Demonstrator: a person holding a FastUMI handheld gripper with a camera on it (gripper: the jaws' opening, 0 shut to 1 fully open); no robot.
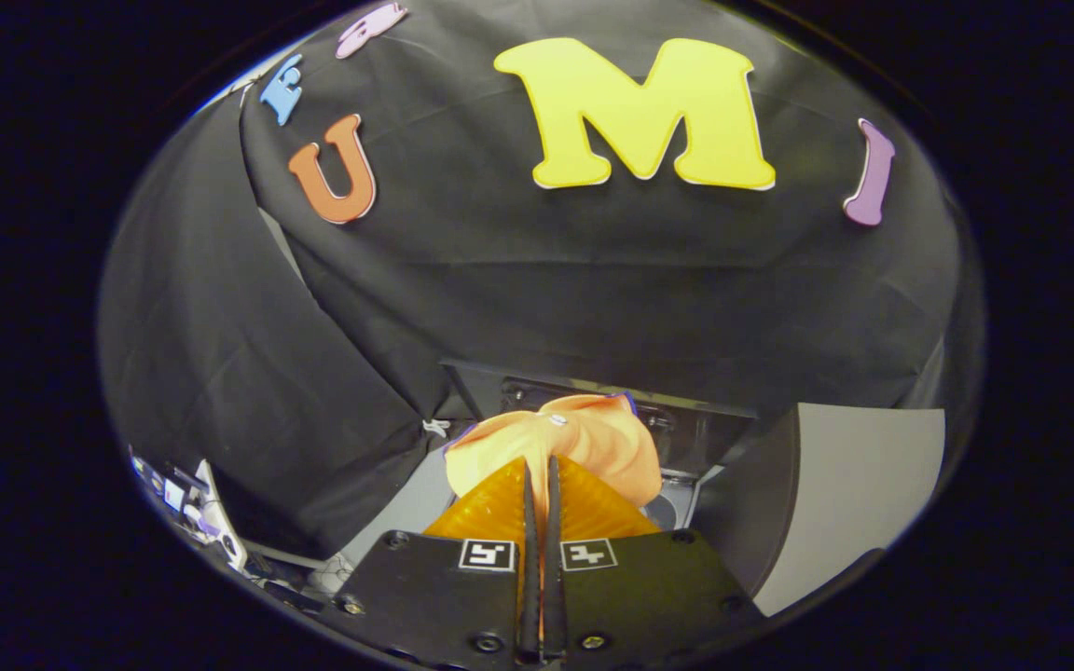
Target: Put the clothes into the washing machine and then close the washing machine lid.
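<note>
An orange piece of clothing (560, 443) hangs bunched just ahead of my fingers. My gripper (542, 471) is shut on it, both amber fingers pressed together with a thin fold of the cloth pinched between them. The cloth is lifted in the air over the washing machine (695, 438), whose dark raised lid stands behind the cloth. A bit of the machine's light drum opening (672, 508) peeks out to the right of my fingers, below the cloth. The rest of the opening is hidden by the cloth and the fingers.
A grey panel (859, 485) with a dark curved edge rises on the right, close to the machine. Small white and mixed items (206, 517) lie low on the left. Black cloth walls close in behind and to the left.
</note>
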